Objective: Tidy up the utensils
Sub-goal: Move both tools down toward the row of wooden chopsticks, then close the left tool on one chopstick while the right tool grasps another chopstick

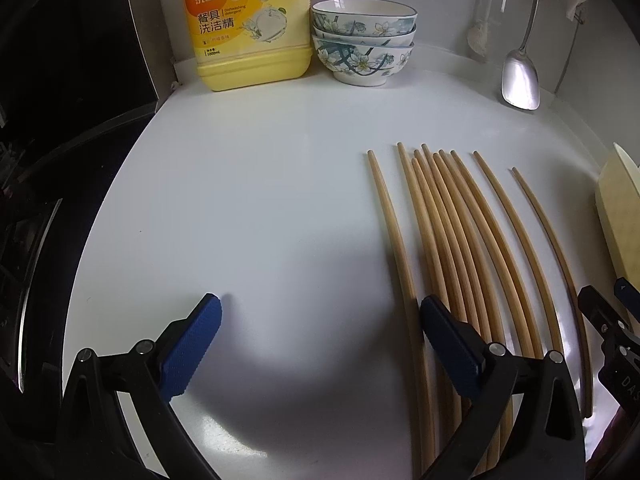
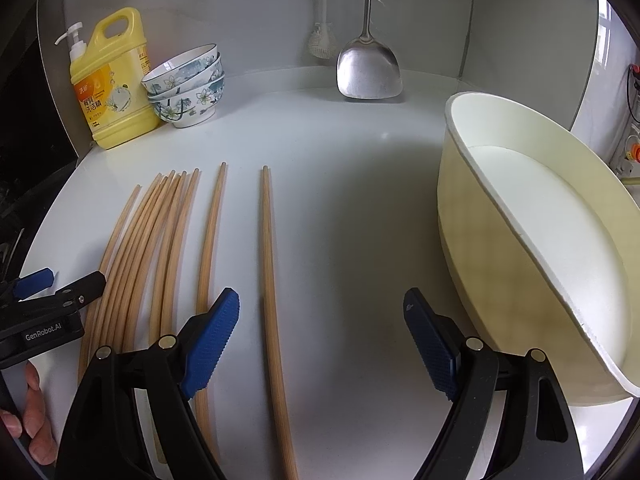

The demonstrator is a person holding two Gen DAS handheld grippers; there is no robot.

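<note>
**Lone chopstick sits between the right jaws**

Low in the right wrist view, the right hand-held gripper (image 2: pixel 322 328) is spread wide and holds nothing; a single chopstick (image 2: pixel 269 264) lies on the white tabletop (image 2: pixel 352 184) between its jaws, nearer the left one, its long axis running straight away up the frame. The left hand-held gripper (image 1: pixel 320 332), also spread and empty, hangs at the left edge of the bundle of chopsticks (image 1: pixel 460 232). The right looks better placed. Beyond, right of frame, lies a tipped cream tub (image 2: pixel 472 200).
</note>
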